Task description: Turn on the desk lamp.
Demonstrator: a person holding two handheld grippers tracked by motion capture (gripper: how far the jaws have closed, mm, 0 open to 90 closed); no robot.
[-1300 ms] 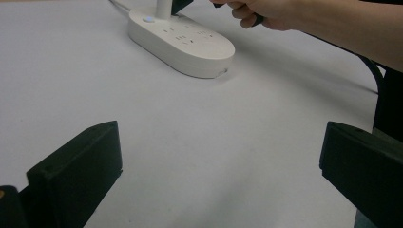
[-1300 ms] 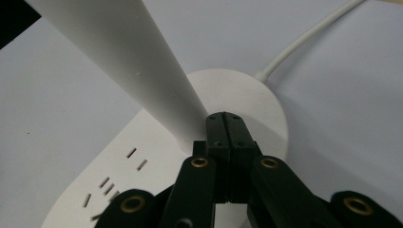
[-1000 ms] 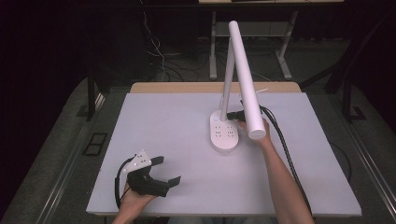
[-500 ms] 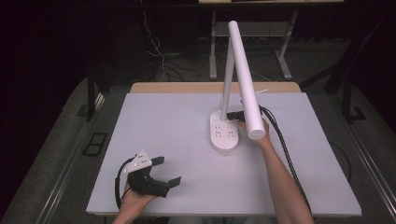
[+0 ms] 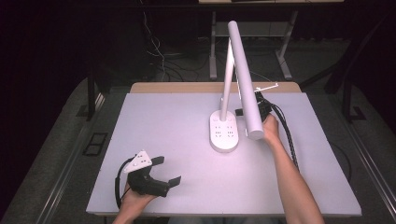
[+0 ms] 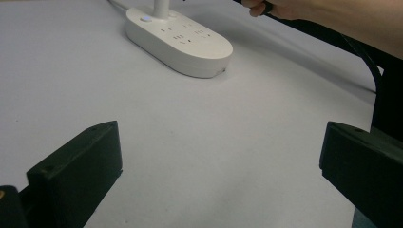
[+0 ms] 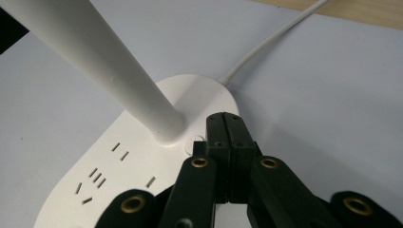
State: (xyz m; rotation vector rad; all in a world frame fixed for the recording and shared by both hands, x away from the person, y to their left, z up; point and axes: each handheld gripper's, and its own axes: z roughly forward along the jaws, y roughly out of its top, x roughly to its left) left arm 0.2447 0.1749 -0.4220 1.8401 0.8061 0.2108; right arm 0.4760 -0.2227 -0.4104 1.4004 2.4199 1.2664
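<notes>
Right gripper [image 7: 227,124] fingers closed, pressing lamp base [image 7: 142,166] button; off-centre push could skid it. Left gripper [image 5: 164,171] open, idle.

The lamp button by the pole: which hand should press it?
Probably right. The right gripper, jaws shut, has its tips at the lamp base beside the pole. The left gripper rests open, far off.
</notes>
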